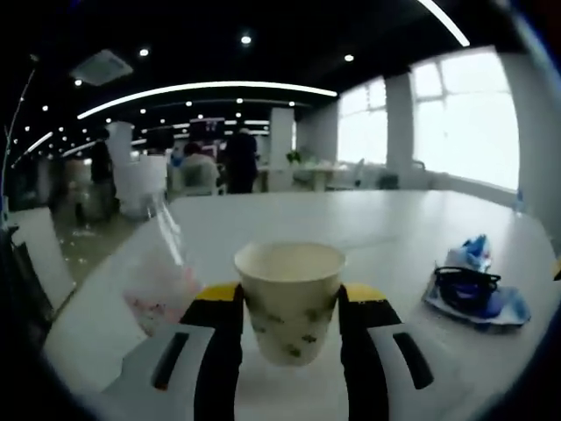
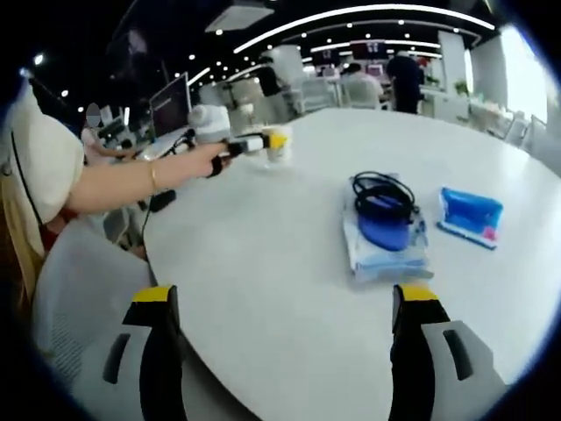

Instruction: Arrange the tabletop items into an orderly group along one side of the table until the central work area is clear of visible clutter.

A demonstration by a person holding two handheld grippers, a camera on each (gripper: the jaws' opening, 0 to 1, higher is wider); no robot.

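A pale paper cup [image 1: 290, 309] with small green prints sits between the yellow-tipped jaws of my left gripper [image 1: 289, 294], which is shut on it just above the white table [image 1: 368, 224]. In the right gripper view that same gripper [image 2: 254, 143] holds the cup [image 2: 279, 145] at the table's far left edge, at the end of a person's outstretched arm [image 2: 131, 184]. My right gripper [image 2: 285, 303] stands wide open over the near table edge with nothing between its fingers. Ahead of it, a blue mouse with a black cable [image 2: 383, 215] lies on a light-blue packet [image 2: 386, 254].
A blue packet [image 2: 471, 213] lies right of the mouse. A clear plastic wrapper with pink print [image 1: 162, 276] lies left of the cup. The mouse pile [image 1: 473, 294] lies at the right of the left gripper view. Chairs and people stand behind the table.
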